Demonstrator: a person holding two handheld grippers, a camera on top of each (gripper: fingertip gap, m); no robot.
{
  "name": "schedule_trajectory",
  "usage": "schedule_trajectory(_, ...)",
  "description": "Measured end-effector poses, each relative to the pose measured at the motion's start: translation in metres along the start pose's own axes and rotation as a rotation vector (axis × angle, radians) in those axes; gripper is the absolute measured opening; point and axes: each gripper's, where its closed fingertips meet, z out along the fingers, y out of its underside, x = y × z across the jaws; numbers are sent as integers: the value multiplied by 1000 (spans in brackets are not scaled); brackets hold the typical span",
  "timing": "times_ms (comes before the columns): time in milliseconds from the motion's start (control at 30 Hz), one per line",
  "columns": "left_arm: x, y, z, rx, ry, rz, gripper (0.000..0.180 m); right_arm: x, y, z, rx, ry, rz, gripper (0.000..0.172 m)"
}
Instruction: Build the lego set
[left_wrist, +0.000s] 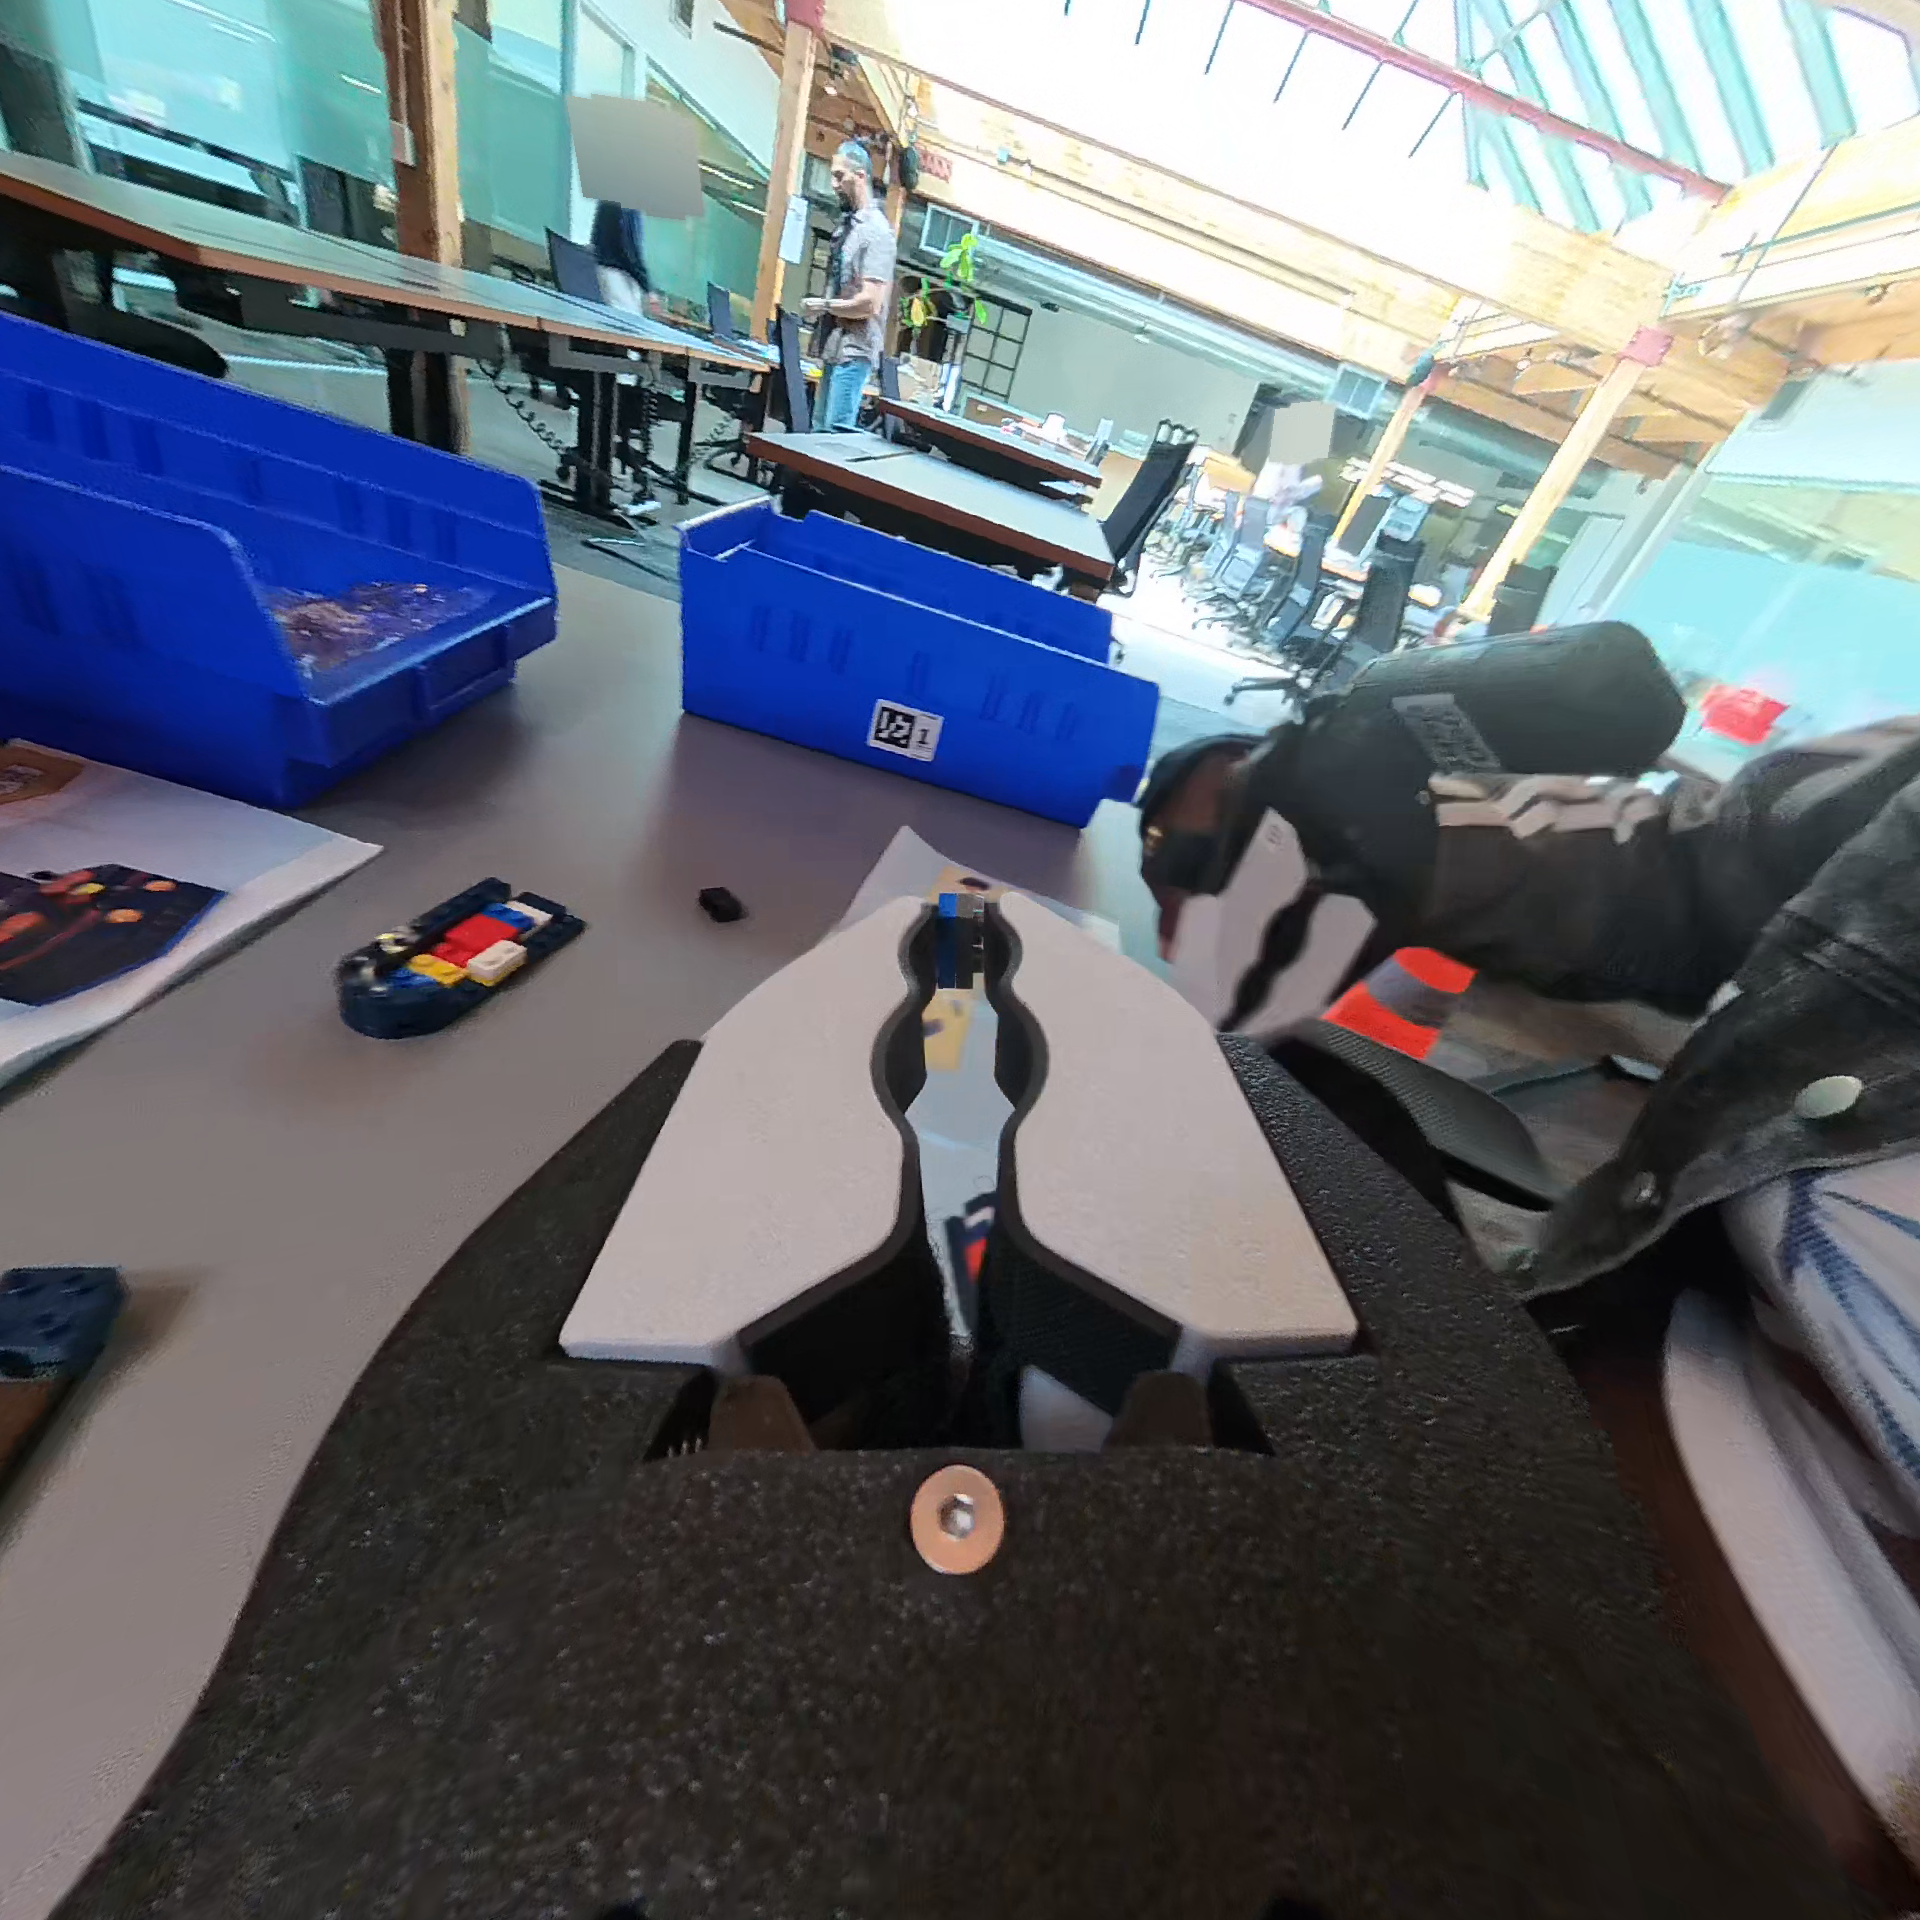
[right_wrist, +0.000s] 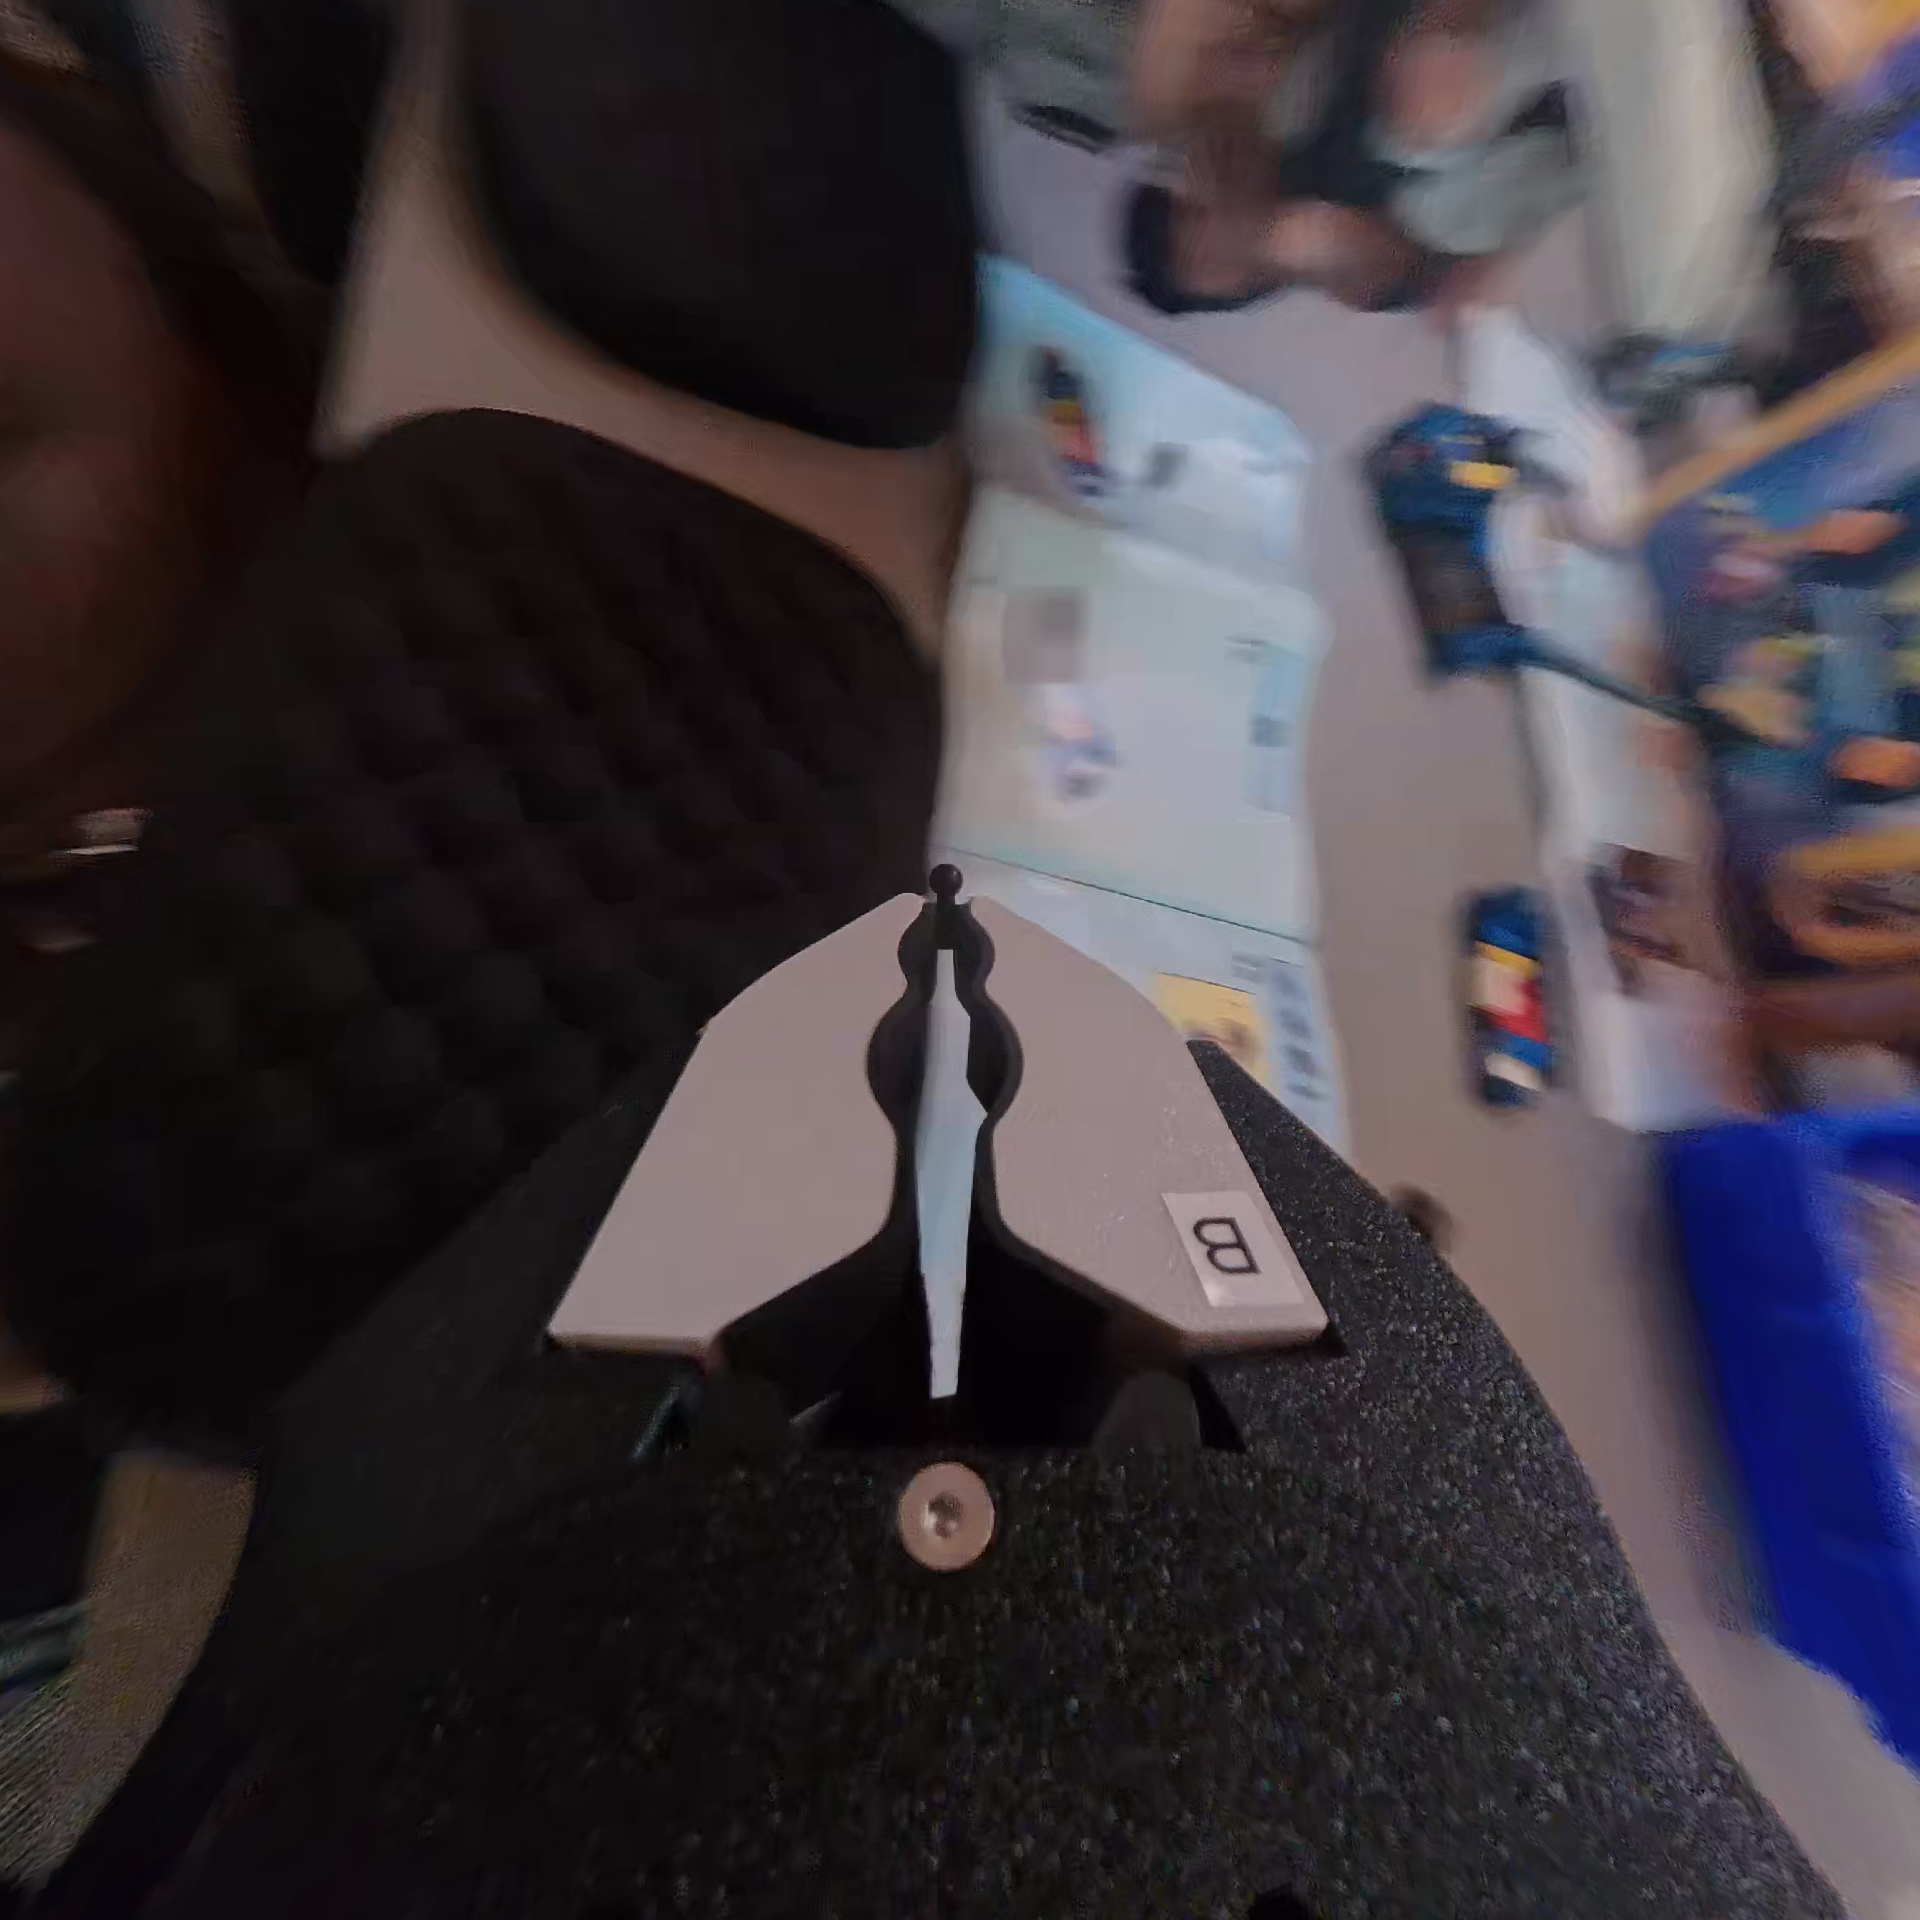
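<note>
My left gripper (left_wrist: 961, 920) is shut on a small stack of bricks (left_wrist: 951, 940), blue on the left and grey-black on the right, held above a paper sheet (left_wrist: 914, 862) on the grey table (left_wrist: 623, 831). My right gripper (right_wrist: 945, 914) is shut on a thin black piece whose ball end (right_wrist: 945, 883) pokes out past the fingertips; this view is motion-blurred. In the left wrist view the right gripper's black body (left_wrist: 1455, 821) hangs to the right, tips pointing down. A dark blue boat-shaped brick build (left_wrist: 457, 971) with red, yellow and white bricks lies to the left.
Two blue bins (left_wrist: 260, 623) (left_wrist: 914, 665) stand at the back of the table. A small black piece (left_wrist: 720, 903) lies loose. A picture sheet (left_wrist: 104, 914) and a dark blue plate (left_wrist: 57, 1320) lie left. A black chair (right_wrist: 520, 779) and instruction booklet (right_wrist: 1143, 675) show in the right view. My hands' fingertips stand some 15 cm from each other. The dark blue boat-shaped brick build (left_wrist: 457, 971) sits 20 cm or so from the ends of my left fingers. Seen from the right wrist view (right_wrist: 1498, 974) as well.
</note>
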Motion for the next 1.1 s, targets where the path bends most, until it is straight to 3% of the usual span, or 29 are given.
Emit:
schedule_trajectory(67,14,0,1,18,47,-56,8,39,-3,-11,-21,268,-55,3)
schedule_trajectory(167,30,-2,0,67,115,-135,8,76,-20,-17,-8,546,-87,3)
schedule_trajectory(300,35,8,-6,77,112,-176,8,84,-43,7,-15,660,-167,3)
schedule_trajectory(500,37,28,-12,1,37,-230,8,67,-55,33,-45,635,-236,3)
schedule_trajectory(667,59,64,2,-221,-20,-467,8,32,-45,29,-128,484,-185,3)
schedule_trajectory(833,85,90,17,-250,33,-747,8,-12,-35,21,-133,364,-11,3)
schedule_trajectory(1100,83,103,28,-303,-61,-728,8,-16,-21,24,-140,426,89,3)
